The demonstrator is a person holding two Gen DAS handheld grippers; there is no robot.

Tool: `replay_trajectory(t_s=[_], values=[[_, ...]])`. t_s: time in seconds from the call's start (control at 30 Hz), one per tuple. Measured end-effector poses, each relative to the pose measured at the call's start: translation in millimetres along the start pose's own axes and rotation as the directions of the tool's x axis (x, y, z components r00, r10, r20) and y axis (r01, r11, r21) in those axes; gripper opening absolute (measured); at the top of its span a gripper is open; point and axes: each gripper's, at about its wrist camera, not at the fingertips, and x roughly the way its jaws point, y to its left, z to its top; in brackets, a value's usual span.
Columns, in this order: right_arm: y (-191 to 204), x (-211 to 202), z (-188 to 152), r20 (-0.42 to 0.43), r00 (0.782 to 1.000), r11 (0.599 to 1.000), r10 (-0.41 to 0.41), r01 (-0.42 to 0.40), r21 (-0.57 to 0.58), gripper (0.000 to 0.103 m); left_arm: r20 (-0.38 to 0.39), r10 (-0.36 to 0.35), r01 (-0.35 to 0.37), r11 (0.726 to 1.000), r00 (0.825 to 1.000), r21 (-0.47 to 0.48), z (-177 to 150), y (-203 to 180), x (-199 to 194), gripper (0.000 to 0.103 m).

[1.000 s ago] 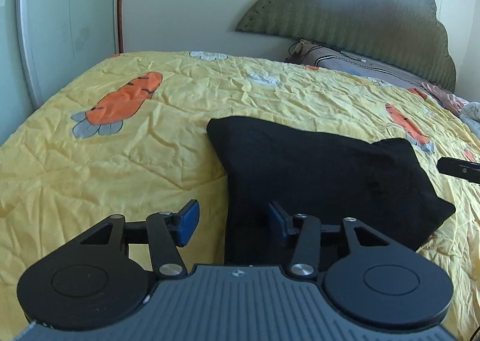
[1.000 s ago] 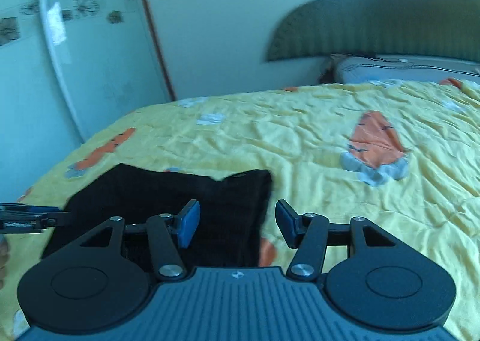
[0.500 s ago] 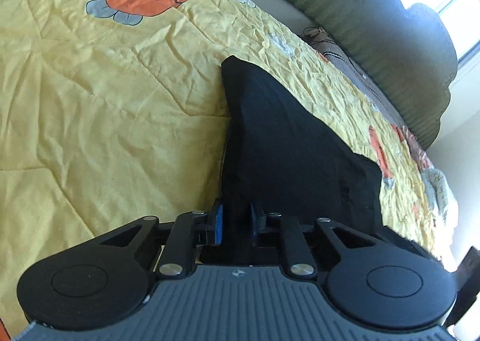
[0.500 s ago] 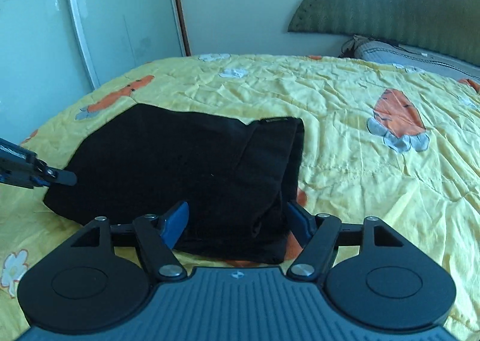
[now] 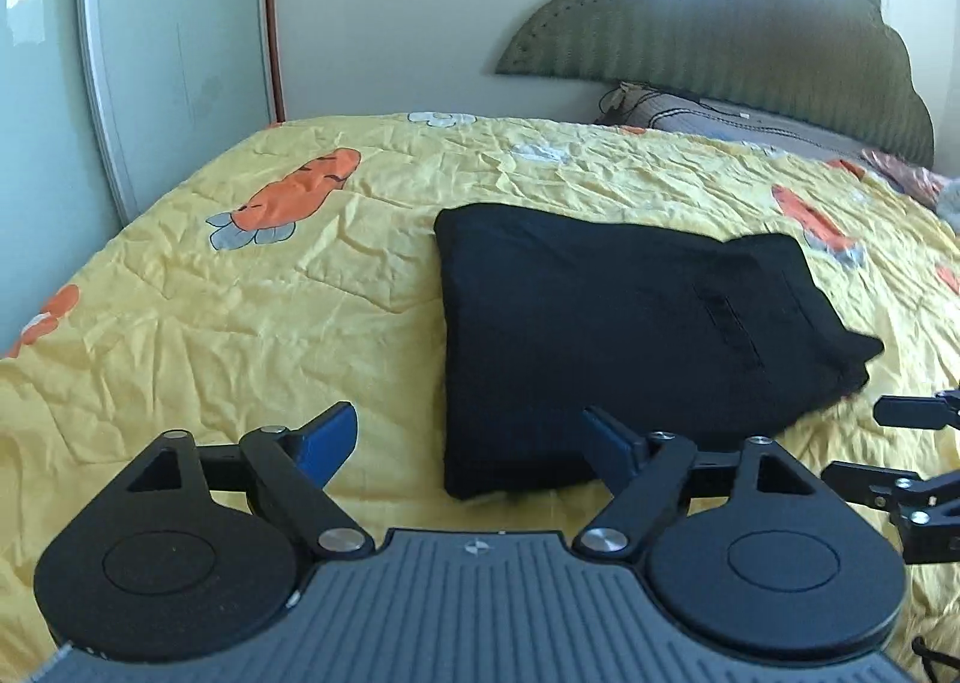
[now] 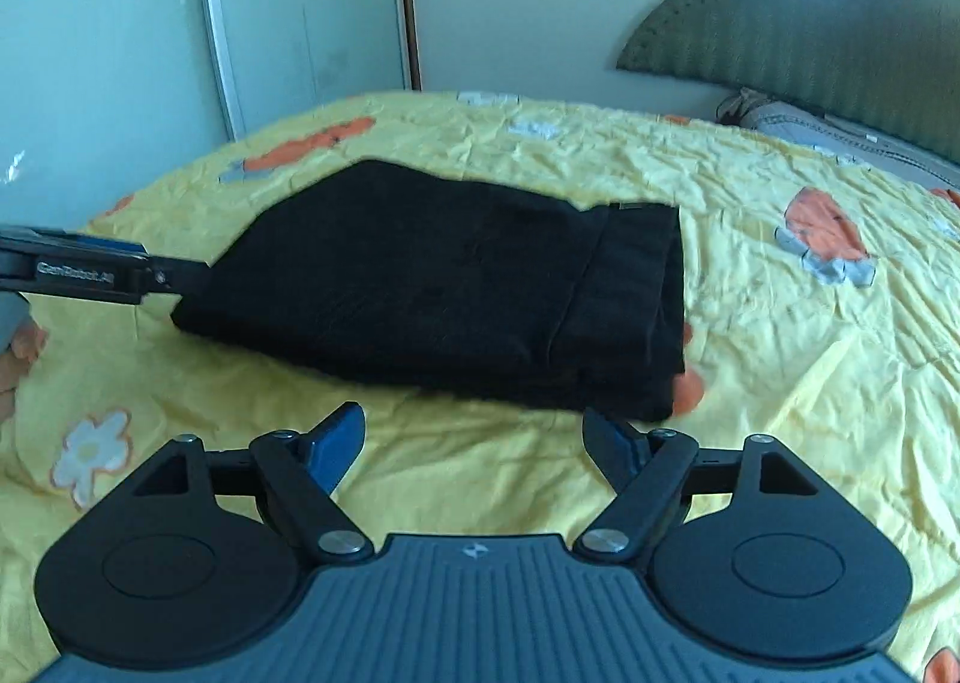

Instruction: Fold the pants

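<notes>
The pants (image 5: 606,335) lie folded on the bed (image 5: 240,287). My left hand-held gripper (image 5: 471,443) and right hand-held gripper (image 6: 474,440) both gape empty at their near edge. Soft, limp cloth, I judge — best pinched at stacked corners.

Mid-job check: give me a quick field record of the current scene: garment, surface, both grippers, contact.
garment: black pants, folded into a compact stack, lying flat
surface: yellow quilt with carrot print, on a bed
left gripper: open, at the near corner of the pants, gripping nothing
right gripper: open, just short of the pants' near edge, holding nothing
contact: no fabric between either pair of fingers
background: green headboard, pillow
</notes>
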Motion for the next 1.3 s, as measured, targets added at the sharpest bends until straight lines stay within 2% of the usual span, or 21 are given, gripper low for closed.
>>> replay_trajectory(t_s=[0.03,0.13,0.23,0.3,0.37,0.4,0.47,0.5,0.53,0.57,0.6,0.63,0.67,0.7,0.73,0.83,0.9,1.07,1.3], values=[[0,7,-6,-0.051,0.998,1.000,-0.023,0.023,0.005,0.080,-0.007,0.004,-0.004,1.000,1.000,0.015,-9,-5,-3,0.084],[10,1,-18,-0.070,0.995,0.998,-0.068,0.068,0.001,0.090,-0.030,0.012,-0.011,0.999,0.999,0.030,-32,-9,-6,0.084],[32,-15,-32,-0.110,0.991,0.997,-0.073,0.069,-0.036,0.093,-0.063,0.002,0.000,1.000,0.998,0.019,-51,-9,-5,0.084],[47,-29,-39,-0.148,0.988,0.998,-0.033,0.025,-0.061,0.093,-0.042,0.012,-0.011,1.000,0.999,0.021,-57,-9,-11,0.085],[54,-52,-38,-0.149,0.981,0.992,0.125,-0.128,-0.014,0.093,-0.045,0.020,-0.018,0.999,0.999,0.037,-58,-11,-14,0.085],[53,-66,-34,-0.119,0.964,0.971,0.238,-0.235,0.044,0.093,-0.046,0.022,-0.020,0.999,0.999,0.036,-58,-11,-15,0.084],[42,-91,-25,0.002,0.898,0.884,0.440,-0.433,0.173,0.095,-0.048,0.019,-0.017,0.999,0.999,0.030,-57,-12,-17,0.084],[35,-99,-21,0.071,0.883,0.858,0.465,-0.469,0.212,0.097,-0.048,0.016,-0.014,1.000,0.999,0.027,-56,-13,-18,0.084],[31,-104,-18,0.125,0.897,0.869,0.425,-0.442,0.223,0.100,-0.051,0.015,-0.014,1.000,0.999,0.021,-56,-13,-18,0.084],[31,-106,-15,0.158,0.929,0.908,0.336,-0.364,0.208,0.102,-0.053,0.015,-0.014,1.000,0.999,0.014,-55,-14,-18,0.084],[32,-103,-13,0.162,0.963,0.952,0.217,-0.246,0.183,0.102,-0.053,0.012,-0.012,1.000,0.999,0.005,-55,-15,-18,0.084],[36,-95,-11,0.145,0.985,0.981,0.092,-0.114,0.157,0.102,-0.054,0.006,-0.006,1.000,0.999,-0.003,-55,-17,-18,0.084],[38,-85,-12,0.130,0.992,0.992,-0.004,-0.013,0.129,0.102,-0.055,0.000,-0.001,1.000,0.998,-0.007,-55,-19,-18,0.084],[38,-73,-14,0.120,0.991,0.993,-0.061,0.049,0.103,0.102,-0.056,-0.003,0.003,1.000,0.998,-0.010,-55,-21,-18,0.084],[38,-63,-18,0.108,0.990,0.993,-0.087,0.077,0.088,0.102,-0.056,-0.004,0.004,1.000,0.998,-0.009,-55,-23,-18,0.084],[31,-40,-27,0.068,0.995,0.991,-0.070,0.062,0.115,0.102,-0.057,0.002,-0.001,1.000,0.998,0.002,-55,-29,-16,0.084],[30,-32,-31,0.066,0.994,0.989,-0.086,0.077,0.127,0.102,-0.056,0.006,-0.006,1.000,0.998,0.007,-54,-32,-15,0.084],[34,-21,-39,0.079,0.986,0.986,-0.147,0.140,0.092,0.102,-0.048,0.011,-0.012,1.000,0.999,-0.026,-53,-34,-12,0.086],[35,-14,-47,0.064,0.983,0.984,-0.170,0.165,0.069,0.102,-0.023,0.018,-0.018,1.000,1.000,-0.013,-57,-37,-11,0.091]])
